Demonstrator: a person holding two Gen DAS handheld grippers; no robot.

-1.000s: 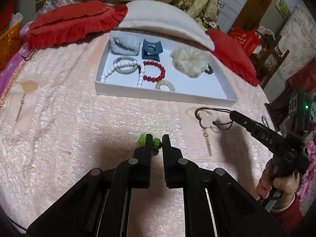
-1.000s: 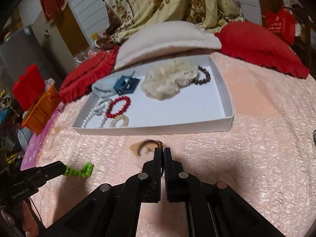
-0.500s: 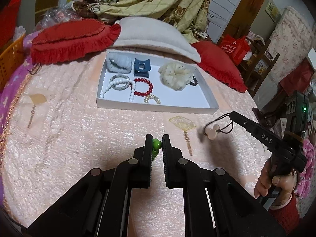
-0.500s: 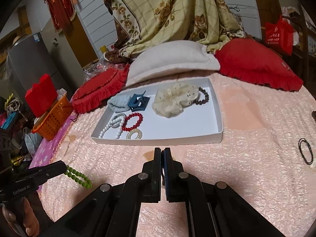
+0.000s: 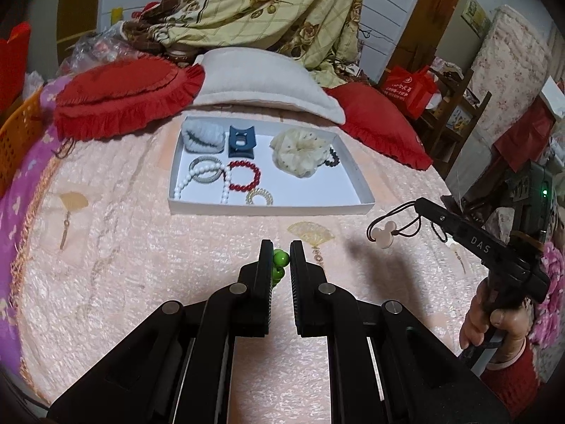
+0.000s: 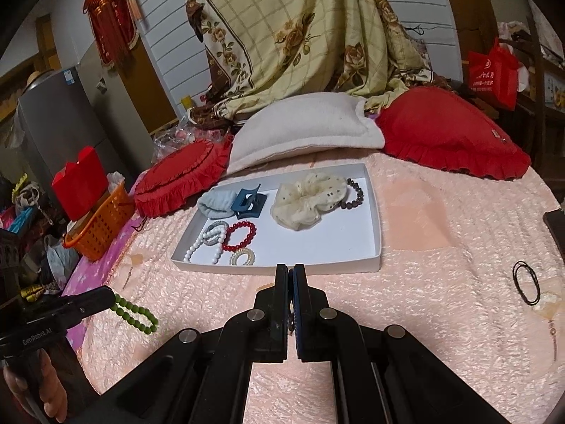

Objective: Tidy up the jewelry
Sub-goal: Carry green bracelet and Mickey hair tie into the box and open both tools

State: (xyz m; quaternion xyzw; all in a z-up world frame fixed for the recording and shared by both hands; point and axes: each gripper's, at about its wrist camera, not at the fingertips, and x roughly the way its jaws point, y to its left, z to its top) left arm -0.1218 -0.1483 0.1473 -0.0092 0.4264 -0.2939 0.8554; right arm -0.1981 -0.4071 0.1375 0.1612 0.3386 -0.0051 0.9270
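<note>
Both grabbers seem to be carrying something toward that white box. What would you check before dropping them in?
1. Left gripper shut on the green bead bracelet: ok.
2. Right gripper shut on the cord of the mouse-shaped pendant: ok.
3. Both pieces hanging clear of the bedspread: ok.
4. Bare floor free in the white tray: ok, on its right side.
5. Grippers over the tray: not ok, both short of its near wall.

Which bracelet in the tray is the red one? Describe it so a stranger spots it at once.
Find the white tray on the pink bedspread. In its left half, below the blue hair claw, lies the red bead bracelet: the only red thing among white pearls and a gold coil.
</note>
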